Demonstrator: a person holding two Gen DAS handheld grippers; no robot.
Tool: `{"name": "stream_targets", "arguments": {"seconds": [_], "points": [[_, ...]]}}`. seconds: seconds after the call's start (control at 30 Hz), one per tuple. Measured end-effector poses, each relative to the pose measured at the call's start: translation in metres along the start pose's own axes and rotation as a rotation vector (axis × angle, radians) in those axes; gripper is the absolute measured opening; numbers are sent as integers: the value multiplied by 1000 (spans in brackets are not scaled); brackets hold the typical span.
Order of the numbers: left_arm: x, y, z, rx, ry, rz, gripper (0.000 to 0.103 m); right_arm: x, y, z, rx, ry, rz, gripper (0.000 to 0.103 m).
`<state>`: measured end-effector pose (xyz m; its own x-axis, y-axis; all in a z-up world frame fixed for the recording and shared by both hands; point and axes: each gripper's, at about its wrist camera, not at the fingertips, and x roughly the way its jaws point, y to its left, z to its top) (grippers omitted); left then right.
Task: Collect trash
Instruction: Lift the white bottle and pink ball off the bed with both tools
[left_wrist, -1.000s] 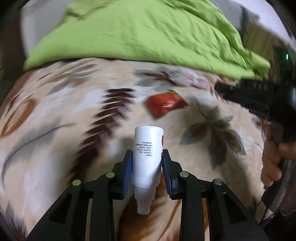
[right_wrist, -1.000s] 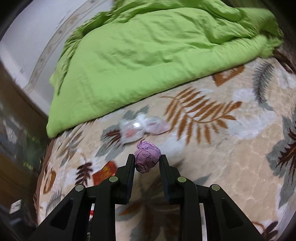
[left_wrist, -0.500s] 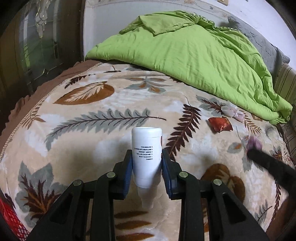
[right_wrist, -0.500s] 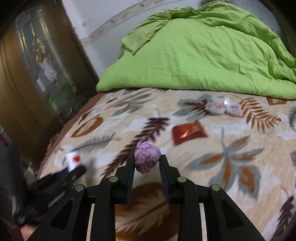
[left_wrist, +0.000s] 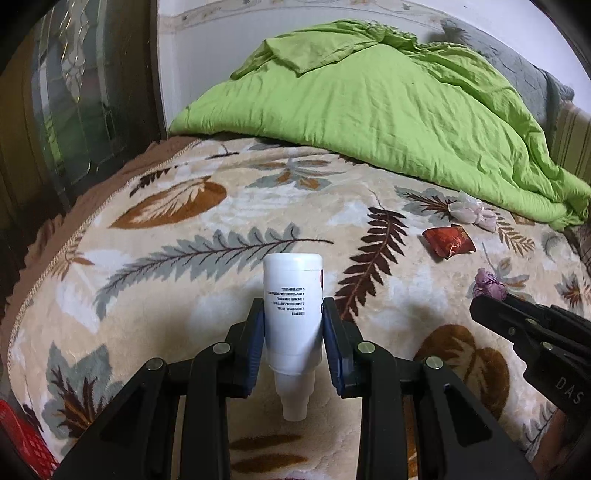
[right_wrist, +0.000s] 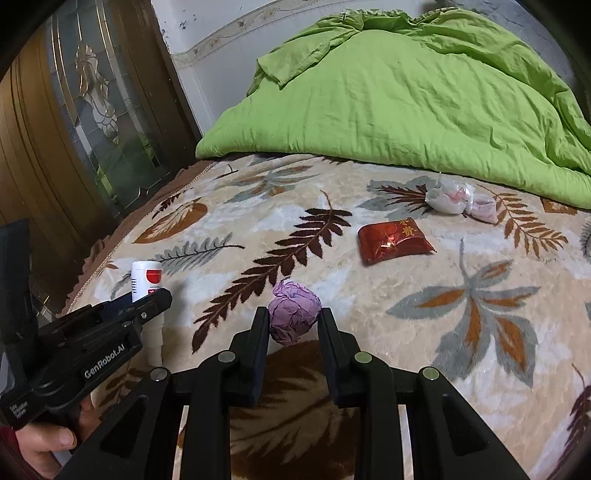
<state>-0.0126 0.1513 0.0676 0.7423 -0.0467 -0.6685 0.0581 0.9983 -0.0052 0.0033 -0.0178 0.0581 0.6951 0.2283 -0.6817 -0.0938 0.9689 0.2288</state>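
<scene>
Slip risk, bottle: white plastic squeeze bottle with a red label (left_wrist: 293, 314) pinched across its smooth round body by the left gripper (left_wrist: 293, 345), nozzle pointing back toward the handle; likely to slide out forward if tilted further down or jolted; blue pads (left_wrist: 256, 345) pressed on both sides, nothing under the bottle but air
Slip risk, paper: crumpled lilac paper ball (right_wrist: 293, 314) squeezed between the tips of the right gripper (right_wrist: 293, 325); soft and springy, so apt to work loose or pop free during a quick swing; contact only near the fingertips
Collision risk: both loads carried close together above the leaf-patterned plush bed blanket (left_wrist: 184, 295); a careless crossing could knock bottle against paper ball
Leftover risk: shiny red foil packet (right_wrist: 393, 240) and clear plastic wrapper bundle (right_wrist: 458, 201) lying on the blanket just below the rumpled green duvet (right_wrist: 406, 103); easily missed or pushed under its edge
Bin: red plastic crate corner (left_wrist: 22, 439) at the lower left of the left view, beside the bed; probably the drop point, contents hidden
Left pose: angled downward over the near part of the bed, jaws closed tight on the bottle; a hand (right_wrist: 40, 446) around the handle
Right pose: angled downward alongside, jaws narrowly apart and clamped on the paper ball
</scene>
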Motion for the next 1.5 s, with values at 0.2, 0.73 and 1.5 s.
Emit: {"name": "stream_targets", "arguments": {"seconds": [0.2, 0.73, 1.5], "points": [[0, -12, -1, 53, -19, 30, 29, 0, -1, 2, -15, -9, -6, 29], [-6, -20, -3, 112, -60, 78, 29, -3, -5, 3, -17, -19, -11, 29], [-7, -20, -3, 115, -65, 79, 29, -3, -3, 3, -17, -19, -12, 29]]}}
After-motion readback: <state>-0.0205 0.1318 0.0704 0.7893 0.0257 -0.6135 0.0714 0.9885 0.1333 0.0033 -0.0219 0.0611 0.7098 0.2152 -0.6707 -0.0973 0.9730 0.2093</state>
